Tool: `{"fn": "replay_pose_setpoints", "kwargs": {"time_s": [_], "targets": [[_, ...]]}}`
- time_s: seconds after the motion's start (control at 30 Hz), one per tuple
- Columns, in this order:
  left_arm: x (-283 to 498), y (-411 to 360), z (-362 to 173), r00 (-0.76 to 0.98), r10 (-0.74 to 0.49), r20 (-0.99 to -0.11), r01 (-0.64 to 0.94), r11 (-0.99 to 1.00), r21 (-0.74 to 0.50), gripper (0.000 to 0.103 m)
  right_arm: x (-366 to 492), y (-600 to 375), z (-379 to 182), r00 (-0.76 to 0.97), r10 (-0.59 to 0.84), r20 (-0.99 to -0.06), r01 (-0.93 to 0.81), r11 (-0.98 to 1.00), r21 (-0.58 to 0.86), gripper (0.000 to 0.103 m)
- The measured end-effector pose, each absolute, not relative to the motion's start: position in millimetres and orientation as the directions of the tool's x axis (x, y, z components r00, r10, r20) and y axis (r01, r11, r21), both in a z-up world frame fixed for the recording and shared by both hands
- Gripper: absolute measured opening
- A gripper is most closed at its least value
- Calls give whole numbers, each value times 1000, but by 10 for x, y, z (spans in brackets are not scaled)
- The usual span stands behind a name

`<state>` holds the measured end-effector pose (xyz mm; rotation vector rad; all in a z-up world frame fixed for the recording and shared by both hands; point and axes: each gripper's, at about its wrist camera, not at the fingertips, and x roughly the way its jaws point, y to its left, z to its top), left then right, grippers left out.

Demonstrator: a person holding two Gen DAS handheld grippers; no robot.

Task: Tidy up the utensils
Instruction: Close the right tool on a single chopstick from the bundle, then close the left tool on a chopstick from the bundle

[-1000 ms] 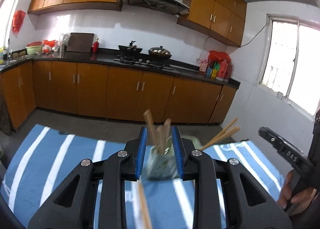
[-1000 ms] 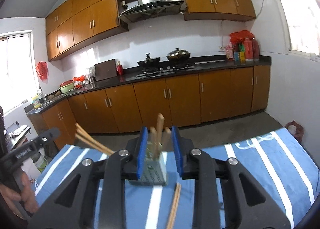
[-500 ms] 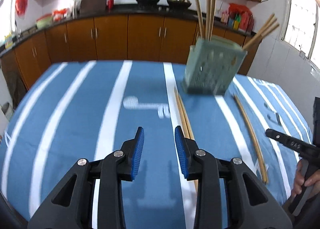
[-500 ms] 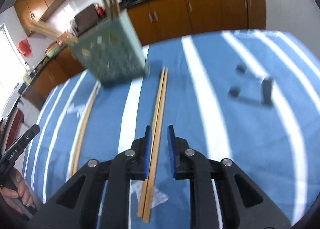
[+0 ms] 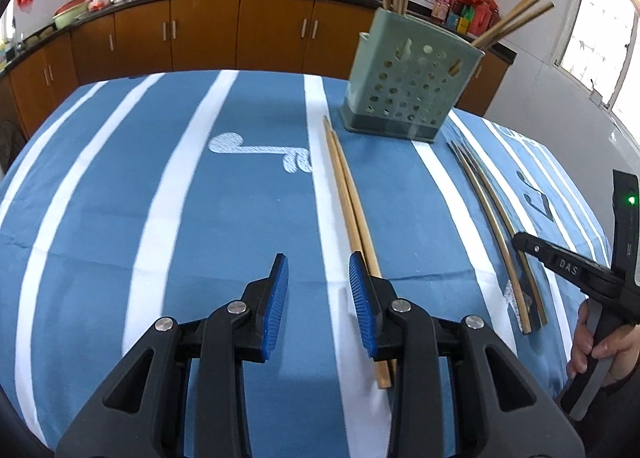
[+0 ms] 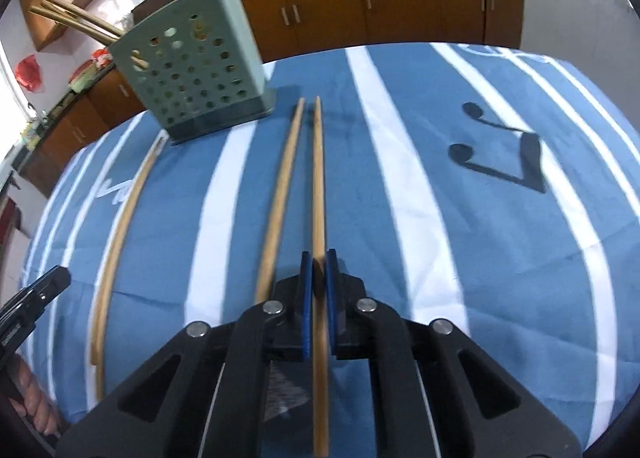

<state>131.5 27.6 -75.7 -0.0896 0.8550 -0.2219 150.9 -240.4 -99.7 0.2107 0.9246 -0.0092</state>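
nearest in the right wrist view, the right gripper (image 6: 314,272) has its blue pads pressed together on one wooden chopstick (image 6: 318,186), gripping it toward its near end, with a stretch of the stick running back under the gripper body. the chopstick's long axis runs near to far, in line with the gripper's own pointing direction, so any lift will likely carry the far tip out ahead, aimed roughly toward the holder. its mate (image 6: 282,186) lies just left of it on the blue striped desk (image 6: 440,218), apart from the pads and angled slightly away at the far tip. in the left wrist view, the left gripper (image 5: 318,296) stands apart with nothing between its pads; a second pair of chopsticks (image 5: 350,198) lies just beside its right pad, also running near to far, so that hand is the nearer one for that pair. farther off, the green perforated utensil holder (image 6: 200,78) stands upright on the desk, already holding several chopsticks, just beyond the far tips and a little left in the right wrist view. on the right gripper's black arm, seen from the left, the letters "das" (image 5: 566,267) can be read.
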Motion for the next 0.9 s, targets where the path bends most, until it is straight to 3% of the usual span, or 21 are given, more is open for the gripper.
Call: {"fn": "replay_pose_setpoints", "kwargs": {"time_s": [0.33, 0.47, 0.8, 0.9], "targets": [[1312, 72, -872, 586, -272, -764, 230, 959, -165, 26, 1571, -2438, -1009, 608, 52, -792, 116, 981, 154, 8], [1337, -4, -941, 569, -256, -781, 239, 961, -141, 20, 1580, -2446, -1014, 608, 57, -792, 115, 981, 159, 8], [1480, -163, -956, 590, -165, -791, 220, 975, -40, 18, 1556, -2417, -1009, 608, 51, -792, 111, 983, 148, 10], [1533, -195, -962, 599, -129, -791, 209, 978, -2, 8, 1566, -2392, -1008, 607, 43, -794, 98, 987, 129, 9]]}}
